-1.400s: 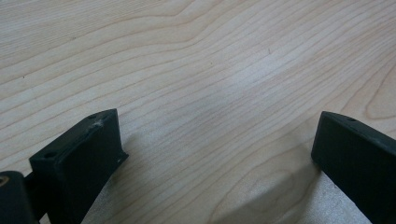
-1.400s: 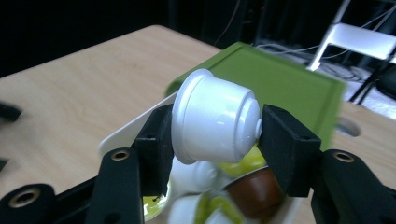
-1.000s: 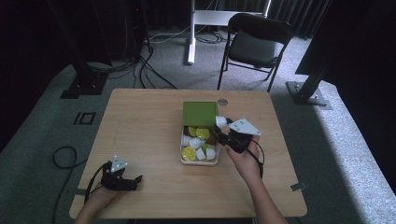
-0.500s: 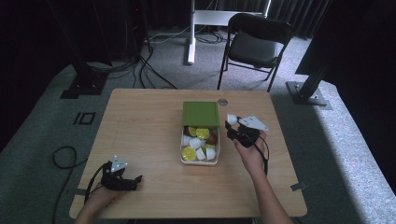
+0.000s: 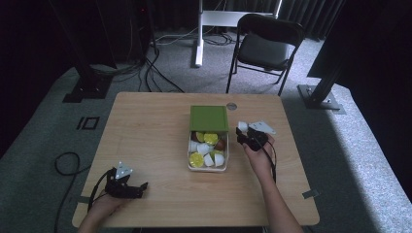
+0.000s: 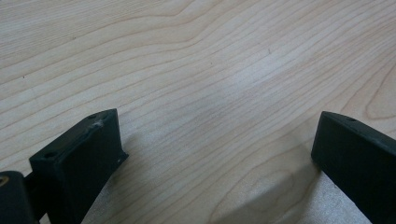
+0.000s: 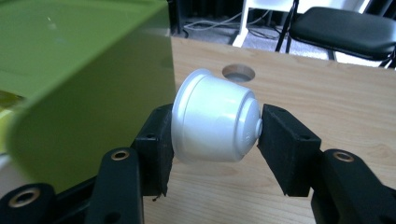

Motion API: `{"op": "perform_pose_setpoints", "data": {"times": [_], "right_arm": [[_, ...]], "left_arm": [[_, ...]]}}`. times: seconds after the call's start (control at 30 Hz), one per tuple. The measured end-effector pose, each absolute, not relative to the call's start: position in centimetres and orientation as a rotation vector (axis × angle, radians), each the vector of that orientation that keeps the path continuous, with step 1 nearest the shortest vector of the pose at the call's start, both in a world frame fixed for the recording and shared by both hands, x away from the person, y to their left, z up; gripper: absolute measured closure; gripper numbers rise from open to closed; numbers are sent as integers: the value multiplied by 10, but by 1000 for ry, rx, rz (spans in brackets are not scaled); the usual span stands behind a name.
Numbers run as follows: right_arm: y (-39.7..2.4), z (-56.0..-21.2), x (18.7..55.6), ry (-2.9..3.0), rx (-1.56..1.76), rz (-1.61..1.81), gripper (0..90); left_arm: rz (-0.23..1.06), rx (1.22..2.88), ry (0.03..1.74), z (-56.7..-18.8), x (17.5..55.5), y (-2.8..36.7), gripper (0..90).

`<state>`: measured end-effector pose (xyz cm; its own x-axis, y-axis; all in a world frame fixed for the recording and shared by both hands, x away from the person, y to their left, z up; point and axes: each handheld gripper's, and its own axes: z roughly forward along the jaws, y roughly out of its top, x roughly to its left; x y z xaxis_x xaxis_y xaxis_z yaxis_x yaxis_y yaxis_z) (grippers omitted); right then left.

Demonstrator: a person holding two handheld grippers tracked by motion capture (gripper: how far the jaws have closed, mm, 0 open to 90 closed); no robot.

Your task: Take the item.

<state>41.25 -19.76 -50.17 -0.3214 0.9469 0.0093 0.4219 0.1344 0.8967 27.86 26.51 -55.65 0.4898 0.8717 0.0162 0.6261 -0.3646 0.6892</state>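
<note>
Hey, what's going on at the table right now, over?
Right claw shut on white capsule, beside green lid. Left claw open, near table's front edge. Nothing in the way.

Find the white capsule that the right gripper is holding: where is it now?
The white capsule sits clamped between the right gripper's jaws, just right of the green lid, above the table near its round hole.

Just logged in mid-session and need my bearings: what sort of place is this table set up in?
Probably a recording studio or lab rather than a home: black curtains ring the wooden table, cables trail over grey carpet, and metal stand bases sit by a folding chair.
</note>
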Motion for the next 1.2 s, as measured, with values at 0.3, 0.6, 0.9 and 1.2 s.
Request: {"op": "perform_pose_setpoints", "data": {"times": [0.3, 0.6, 0.9, 1.2], "right_arm": [[-196, -522, 432, 1851, 1348, 1095, 462], [-196, -544, 447, 1878, 1412, 1060, 462], [-193, -551, 450, 1886, 1425, 1057, 460], [-202, -552, 449, 1867, 1430, 1033, 405]], "left_arm": [[510, 2114, 1228, -557, 279, 265, 28], [511, 2114, 1228, -557, 279, 265, 28], [510, 2113, 1228, -557, 279, 265, 28], [511, 2114, 1227, -557, 279, 265, 28]]}}
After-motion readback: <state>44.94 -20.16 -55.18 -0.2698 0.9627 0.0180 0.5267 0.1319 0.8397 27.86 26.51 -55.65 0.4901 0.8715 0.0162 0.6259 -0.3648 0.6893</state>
